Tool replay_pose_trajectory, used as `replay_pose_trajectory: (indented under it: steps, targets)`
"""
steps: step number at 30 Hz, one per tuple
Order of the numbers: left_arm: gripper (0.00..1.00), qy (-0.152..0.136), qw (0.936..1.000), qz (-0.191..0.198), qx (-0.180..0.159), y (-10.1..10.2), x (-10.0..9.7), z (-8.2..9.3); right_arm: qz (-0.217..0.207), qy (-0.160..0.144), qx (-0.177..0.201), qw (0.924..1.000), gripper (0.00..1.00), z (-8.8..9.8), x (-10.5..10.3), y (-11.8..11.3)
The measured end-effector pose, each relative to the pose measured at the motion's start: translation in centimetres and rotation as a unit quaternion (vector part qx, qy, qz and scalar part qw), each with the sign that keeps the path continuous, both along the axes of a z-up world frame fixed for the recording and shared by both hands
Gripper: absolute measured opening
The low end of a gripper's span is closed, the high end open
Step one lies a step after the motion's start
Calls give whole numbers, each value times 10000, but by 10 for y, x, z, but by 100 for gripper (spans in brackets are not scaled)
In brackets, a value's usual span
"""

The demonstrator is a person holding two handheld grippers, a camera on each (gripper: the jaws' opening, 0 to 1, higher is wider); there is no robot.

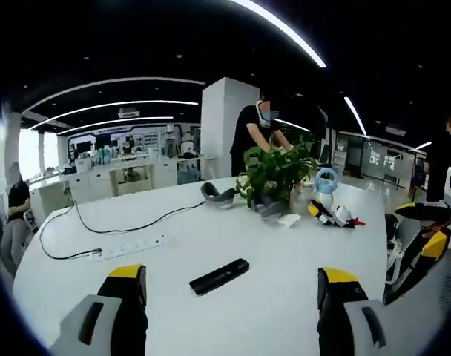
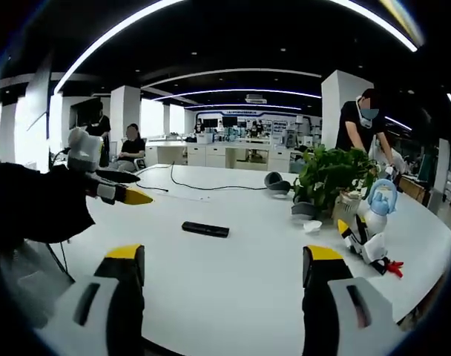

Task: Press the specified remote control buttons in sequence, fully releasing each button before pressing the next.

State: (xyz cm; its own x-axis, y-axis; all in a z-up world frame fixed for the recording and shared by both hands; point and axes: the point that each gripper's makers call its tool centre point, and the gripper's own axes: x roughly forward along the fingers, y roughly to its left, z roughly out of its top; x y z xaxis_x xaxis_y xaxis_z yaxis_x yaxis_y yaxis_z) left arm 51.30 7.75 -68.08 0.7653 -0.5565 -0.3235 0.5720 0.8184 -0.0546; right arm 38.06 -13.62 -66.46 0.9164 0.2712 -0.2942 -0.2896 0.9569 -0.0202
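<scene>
White table (image 1: pixel 211 245), slim black remote control (image 1: pixel 219 276) lying flat

We see the left gripper (image 1: pixel 233 297) with two black jaws, yellow caps on the tips and grey bodies with a dark slot; the right gripper (image 2: pixel 222 278) looks the same, beside our black sleeve (image 2: pixel 29 204)

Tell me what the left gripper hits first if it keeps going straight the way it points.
Most likely the black remote on the white table; it lies just ahead between the open left gripper jaws. Depth is hard to judge.
</scene>
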Motion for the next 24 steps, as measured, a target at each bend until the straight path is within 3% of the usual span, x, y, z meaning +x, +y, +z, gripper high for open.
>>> replay_pose_trajectory:
  steps: [5, 9, 24]
  targets:
    - [100, -141, 9997, 213, 0, 12, -14, 10, 8, -18, 0, 10000, 91, 1, 0, 0]
    - [100, -522, 9973, 520, -15, 28, -28, 27, -16, -64, -9, 10000, 91, 2, 0, -1]
    - [100, -534, 9926, 1083, -128, 61, -88, 39, -19, -41, -58, 10000, 91, 1, 0, -1]
